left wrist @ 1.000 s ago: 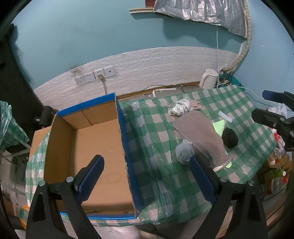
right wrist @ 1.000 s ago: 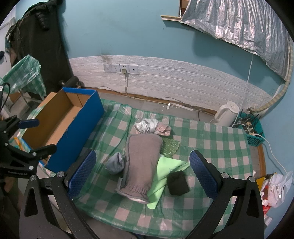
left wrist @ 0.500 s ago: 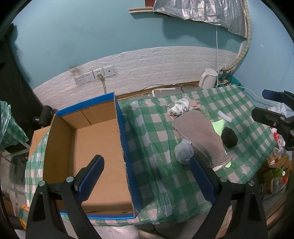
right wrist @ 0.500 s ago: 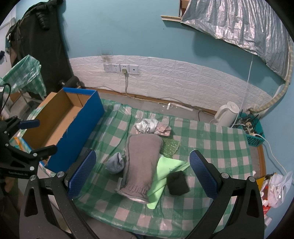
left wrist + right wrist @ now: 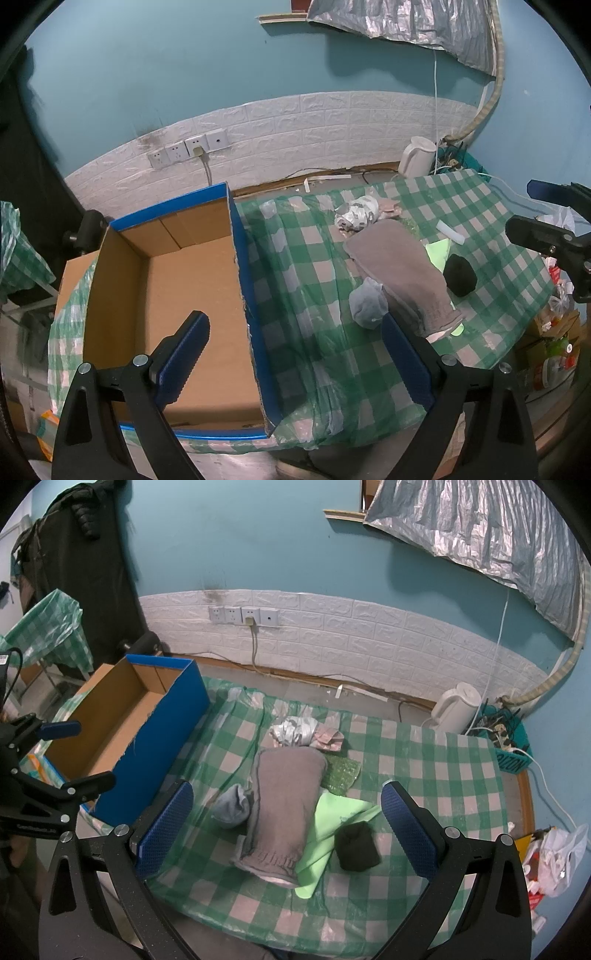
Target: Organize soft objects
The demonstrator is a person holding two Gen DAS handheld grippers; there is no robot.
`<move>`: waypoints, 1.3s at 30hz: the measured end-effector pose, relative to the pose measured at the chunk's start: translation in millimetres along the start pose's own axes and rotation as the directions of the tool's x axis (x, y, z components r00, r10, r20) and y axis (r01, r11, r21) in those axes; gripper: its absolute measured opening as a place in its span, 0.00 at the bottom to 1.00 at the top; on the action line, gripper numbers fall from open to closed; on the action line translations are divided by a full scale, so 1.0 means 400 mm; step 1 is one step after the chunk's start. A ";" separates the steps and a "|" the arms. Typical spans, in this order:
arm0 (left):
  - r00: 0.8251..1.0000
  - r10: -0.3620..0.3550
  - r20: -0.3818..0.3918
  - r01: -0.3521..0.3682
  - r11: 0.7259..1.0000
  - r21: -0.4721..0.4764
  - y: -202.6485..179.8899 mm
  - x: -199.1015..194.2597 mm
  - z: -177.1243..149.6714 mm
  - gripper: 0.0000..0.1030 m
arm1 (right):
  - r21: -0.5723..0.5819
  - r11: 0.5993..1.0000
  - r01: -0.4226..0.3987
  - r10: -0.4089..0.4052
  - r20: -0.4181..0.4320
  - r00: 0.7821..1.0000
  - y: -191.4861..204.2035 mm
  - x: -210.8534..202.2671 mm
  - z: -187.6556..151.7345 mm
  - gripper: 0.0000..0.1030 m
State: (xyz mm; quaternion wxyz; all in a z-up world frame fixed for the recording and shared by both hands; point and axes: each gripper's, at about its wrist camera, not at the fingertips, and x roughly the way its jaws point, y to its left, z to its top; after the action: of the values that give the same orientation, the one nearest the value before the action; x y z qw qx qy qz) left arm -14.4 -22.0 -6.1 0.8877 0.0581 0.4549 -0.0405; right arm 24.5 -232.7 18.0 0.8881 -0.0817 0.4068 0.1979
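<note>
Above checked tablecloth (image 5: pixel 424 760), both grippers' fingers (image 5: pixel 166 827) wide apart, empty.

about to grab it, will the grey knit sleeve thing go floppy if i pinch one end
Probably floppy: the grey knit piece lies flat and limp on the tablecloth. Likely light, so it should drape. It overlaps the light green cloth, which might drag along.

Teal wall (image 5: pixel 295 535), white brick panel (image 5: pixel 369 627)

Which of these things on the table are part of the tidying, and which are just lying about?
Part of the job: grey mitt, pale blue sock, black bundle, light green cloth, crumpled patterned cloth, cardboard box.

Lying about: white kettle, wall sockets, white plastic bag.
</note>
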 end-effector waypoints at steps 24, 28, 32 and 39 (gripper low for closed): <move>0.995 -0.013 -0.104 0.012 1.000 -0.009 -0.027 0.095 0.000 0.92 | 0.040 0.999 0.016 -0.013 -0.070 0.997 -0.085 0.057 -0.052 0.99; 0.991 -0.023 -0.133 0.023 1.000 -0.002 -0.042 0.123 0.007 0.92 | 0.050 0.998 0.026 -0.021 -0.099 0.995 -0.110 0.079 -0.062 0.99; 0.989 -0.025 -0.149 0.028 0.999 0.016 -0.053 0.145 0.023 0.92 | 0.072 0.996 0.044 -0.034 -0.135 0.990 -0.144 0.113 -0.082 0.99; 0.981 -0.035 -0.190 0.042 0.999 0.032 -0.089 0.196 0.032 0.92 | 0.112 0.992 0.066 -0.045 -0.187 0.981 -0.202 0.159 -0.121 0.98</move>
State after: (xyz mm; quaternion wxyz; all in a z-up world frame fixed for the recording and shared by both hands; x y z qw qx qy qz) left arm 37.2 -60.7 -64.8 0.8383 0.0686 0.5376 -0.0599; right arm 62.3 -302.7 -62.9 0.8552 -0.0586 0.4955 0.1404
